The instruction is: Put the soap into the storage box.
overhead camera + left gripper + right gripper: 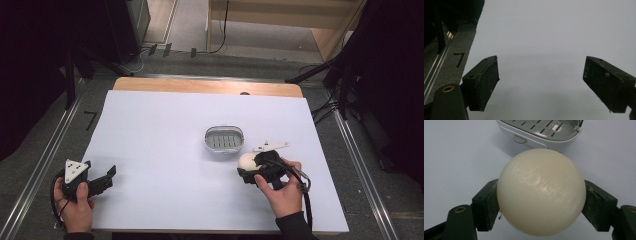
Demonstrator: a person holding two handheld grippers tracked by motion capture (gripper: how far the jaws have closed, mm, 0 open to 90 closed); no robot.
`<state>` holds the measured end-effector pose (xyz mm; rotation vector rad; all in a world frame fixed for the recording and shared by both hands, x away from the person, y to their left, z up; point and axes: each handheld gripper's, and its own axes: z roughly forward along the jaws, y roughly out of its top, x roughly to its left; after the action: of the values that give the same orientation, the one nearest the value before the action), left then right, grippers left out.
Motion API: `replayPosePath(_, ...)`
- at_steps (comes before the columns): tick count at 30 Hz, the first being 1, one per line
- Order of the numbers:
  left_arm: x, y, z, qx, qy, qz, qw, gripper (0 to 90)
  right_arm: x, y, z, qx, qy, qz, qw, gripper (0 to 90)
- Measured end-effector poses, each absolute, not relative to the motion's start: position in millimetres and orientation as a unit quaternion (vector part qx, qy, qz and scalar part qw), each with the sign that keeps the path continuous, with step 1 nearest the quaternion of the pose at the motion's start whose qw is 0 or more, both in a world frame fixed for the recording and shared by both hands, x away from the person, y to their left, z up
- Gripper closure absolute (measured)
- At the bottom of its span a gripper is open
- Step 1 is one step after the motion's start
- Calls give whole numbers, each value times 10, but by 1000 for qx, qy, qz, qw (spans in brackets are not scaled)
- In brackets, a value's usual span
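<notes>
A round cream soap bar (541, 191) sits between the two black jaws of my right gripper (541, 205), which is shut on it. In the high view the right gripper (248, 167) holds the soap (246, 160) just in front and to the right of a white oval soap dish (224, 140) with a grey slotted insert. The dish (541, 132) lies open just beyond the soap in the right gripper view. My left gripper (107, 178) rests at the table's front left, held by a hand. Its jaws stand wide open over bare white surface (541, 82).
The white sheet (165, 130) covers the table, with a wooden strip (200, 86) along the far edge. Metal rails (45, 150) run along both sides. A black mark (459, 59) is on the grey floor strip at the left. Dark stands and cables are beyond the table.
</notes>
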<state>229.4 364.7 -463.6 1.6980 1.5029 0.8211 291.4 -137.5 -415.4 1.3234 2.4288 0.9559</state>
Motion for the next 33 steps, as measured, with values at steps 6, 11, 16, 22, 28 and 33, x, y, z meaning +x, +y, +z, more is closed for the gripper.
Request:
replayPosePath(6, 2294, 3646, -4636, 657, 582, 318, 357, 145, 2933, -1348, -4135, 453, 824, 325, 104, 246)
replayPosePath(11, 2294, 3646, -4637, 657, 583, 318, 358, 145, 2962, -1325, -4102, 446, 824, 334, 104, 246)
replayPosePath(16, 2295, 3646, -4637, 657, 582, 318, 358, 145, 2994, -1290, -4067, 446, 824, 333, 105, 246)
replayPosePath(22, 2295, 3647, -4637, 657, 582, 318, 358, 145, 3044, -1245, -4037, 442, 826, 334, 106, 246)
replayPosePath(28, 2295, 3647, -4637, 657, 583, 317, 357, 145, 3089, -1193, -4013, 442, 826, 333, 103, 246)
replayPosePath(33, 2295, 3647, -4637, 657, 583, 317, 358, 144, 3129, -1153, -3993, 441, 827, 334, 104, 246)
